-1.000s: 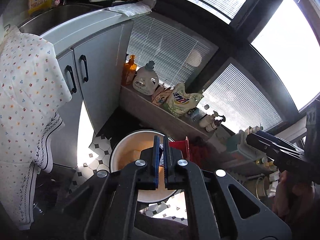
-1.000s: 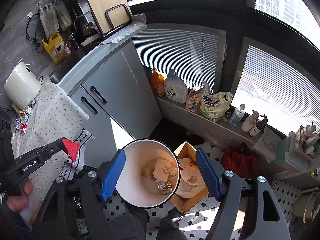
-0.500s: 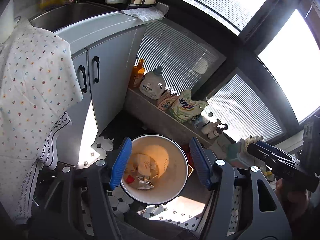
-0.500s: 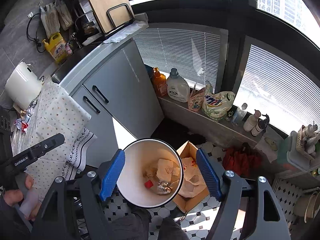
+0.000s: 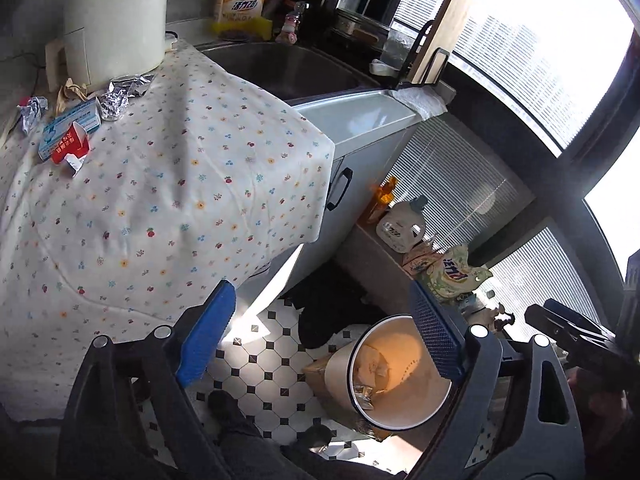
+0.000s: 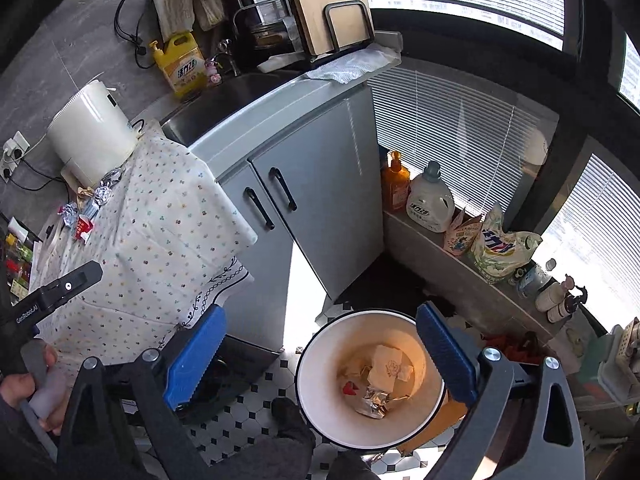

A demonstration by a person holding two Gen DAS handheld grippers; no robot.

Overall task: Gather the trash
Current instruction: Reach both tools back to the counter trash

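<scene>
A white round trash bin stands on the tiled floor and holds paper, foil and a small red scrap; it also shows in the left wrist view. My left gripper is open and empty, above the floor between the table edge and the bin. My right gripper is open and empty, above the bin. On the floral tablecloth lie a red and white carton, a blue and white box, crumpled foil and a wrapper.
A white kettle stands at the back of the table. A sink and grey cabinet are to the right. Detergent bottles and bags line a low ledge. A cardboard box sits behind the bin.
My left gripper opened and dropped the red scrap into the bin, then swung up and left towards the table. My right gripper stayed open above the bin.
</scene>
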